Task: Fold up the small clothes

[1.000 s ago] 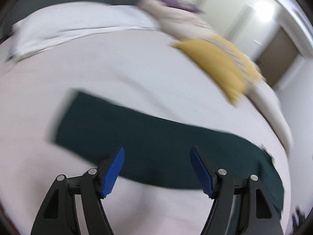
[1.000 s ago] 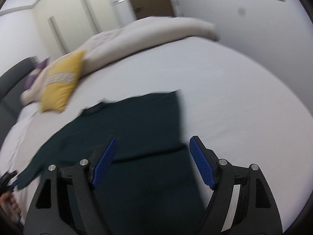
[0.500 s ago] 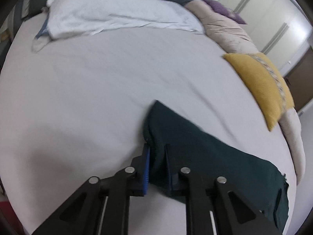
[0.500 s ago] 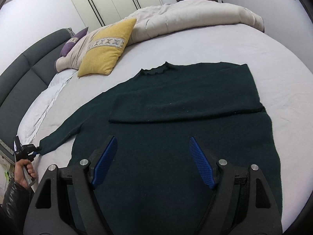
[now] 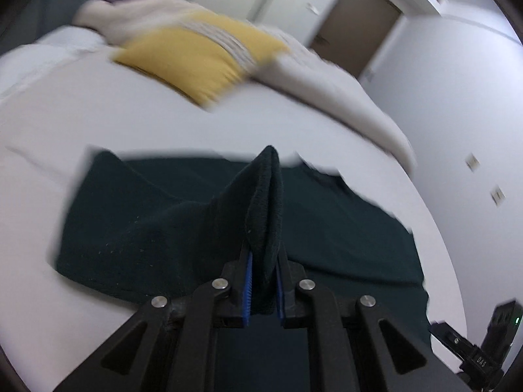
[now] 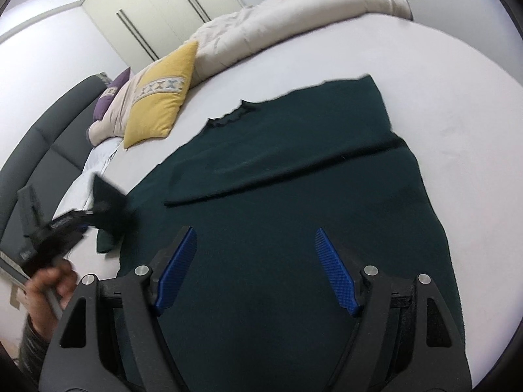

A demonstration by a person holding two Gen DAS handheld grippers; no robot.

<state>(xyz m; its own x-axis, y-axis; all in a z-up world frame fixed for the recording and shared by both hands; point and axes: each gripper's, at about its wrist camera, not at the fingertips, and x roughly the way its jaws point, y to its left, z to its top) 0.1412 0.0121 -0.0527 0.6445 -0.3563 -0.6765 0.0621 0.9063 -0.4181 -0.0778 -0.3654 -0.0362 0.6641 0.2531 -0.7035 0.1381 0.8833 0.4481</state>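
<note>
Bed [image 6: 441, 104]: sweater cuff [image 5: 266, 202] between left jaws.

Each tool is built of black angular arms joined by silver round screws, with blue ribbed pads fitted inside the fingertips [image 6: 336, 272]. A dark shiny sleeve [image 6: 31, 343] is worn behind the left hand [image 6: 52, 282].

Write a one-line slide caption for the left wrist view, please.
Left gripper shut on the dark green sweater's sleeve cuff, lifting it over the white bed.
</note>
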